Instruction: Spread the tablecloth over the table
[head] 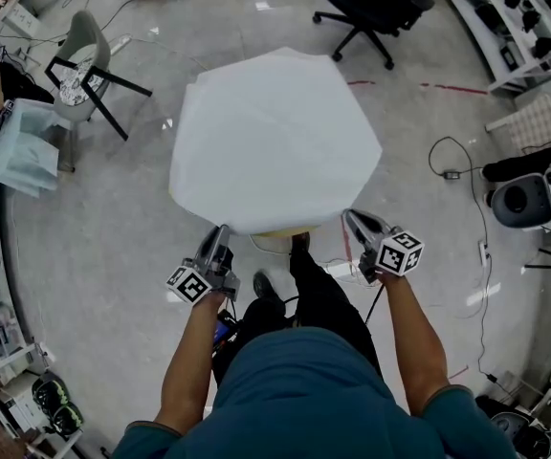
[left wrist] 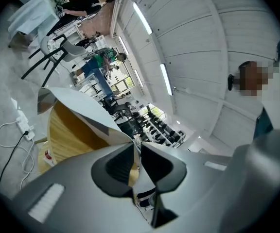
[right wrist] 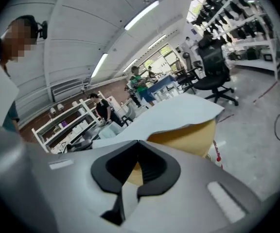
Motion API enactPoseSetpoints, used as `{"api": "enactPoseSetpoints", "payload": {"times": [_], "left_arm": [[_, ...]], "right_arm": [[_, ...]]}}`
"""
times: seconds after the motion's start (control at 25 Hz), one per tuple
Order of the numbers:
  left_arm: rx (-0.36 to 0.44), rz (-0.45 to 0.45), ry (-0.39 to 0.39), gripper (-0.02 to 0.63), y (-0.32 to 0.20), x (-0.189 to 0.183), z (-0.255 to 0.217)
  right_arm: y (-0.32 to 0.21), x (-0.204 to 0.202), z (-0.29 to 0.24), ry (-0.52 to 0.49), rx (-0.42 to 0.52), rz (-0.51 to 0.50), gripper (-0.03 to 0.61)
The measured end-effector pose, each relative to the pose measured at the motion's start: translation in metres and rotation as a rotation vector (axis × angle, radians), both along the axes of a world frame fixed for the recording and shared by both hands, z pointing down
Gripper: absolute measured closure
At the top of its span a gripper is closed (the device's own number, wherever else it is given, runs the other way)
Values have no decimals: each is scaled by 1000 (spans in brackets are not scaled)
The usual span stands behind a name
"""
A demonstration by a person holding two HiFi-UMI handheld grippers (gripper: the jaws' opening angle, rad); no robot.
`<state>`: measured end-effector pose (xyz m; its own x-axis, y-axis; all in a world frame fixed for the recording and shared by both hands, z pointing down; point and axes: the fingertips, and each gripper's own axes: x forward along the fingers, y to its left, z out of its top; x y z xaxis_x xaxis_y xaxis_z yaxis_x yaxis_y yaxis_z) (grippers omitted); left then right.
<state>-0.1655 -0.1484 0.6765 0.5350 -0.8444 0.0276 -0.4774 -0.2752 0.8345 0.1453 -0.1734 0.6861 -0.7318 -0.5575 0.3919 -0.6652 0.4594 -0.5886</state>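
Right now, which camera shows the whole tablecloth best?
The head view: the tablecloth shows whole from above, every edge visible. The left gripper view shows only a lifted edge pinched in the left gripper; the right gripper view likewise, in the right gripper.

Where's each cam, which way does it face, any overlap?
Head view: on the head, steeply down at cloth; forearms, legs, left tool, right tool show.
Left gripper view: on left tool, along jaws shut on cloth; person at right.
Right gripper view: on right tool, along jaws shut on cloth; person at left.
Shared: cloth in all three; table under it in both gripper views.
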Motion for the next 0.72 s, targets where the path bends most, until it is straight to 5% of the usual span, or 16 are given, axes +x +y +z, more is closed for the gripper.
{"api": "enactPoseSetpoints", "payload": {"times": [0.16,0.28,0.4,0.48,0.72], "left_arm": [[32,111,-61,615,18,18,-1],[-125,112,-106,594,31,13,54],[-319,89,-128,528,50,-1,116],[-380,94,-121,458,59,-5,138],[-366,107,-106,426,41,10,146]], "right_arm": [[23,-19,-6,53,9,-92,568],[28,8,45,82,-114,81,551],[38,20,95,-18,-293,239,474],[40,15,115,-82,-346,296,421],[17,-8,139,-190,-395,312,367]]}}
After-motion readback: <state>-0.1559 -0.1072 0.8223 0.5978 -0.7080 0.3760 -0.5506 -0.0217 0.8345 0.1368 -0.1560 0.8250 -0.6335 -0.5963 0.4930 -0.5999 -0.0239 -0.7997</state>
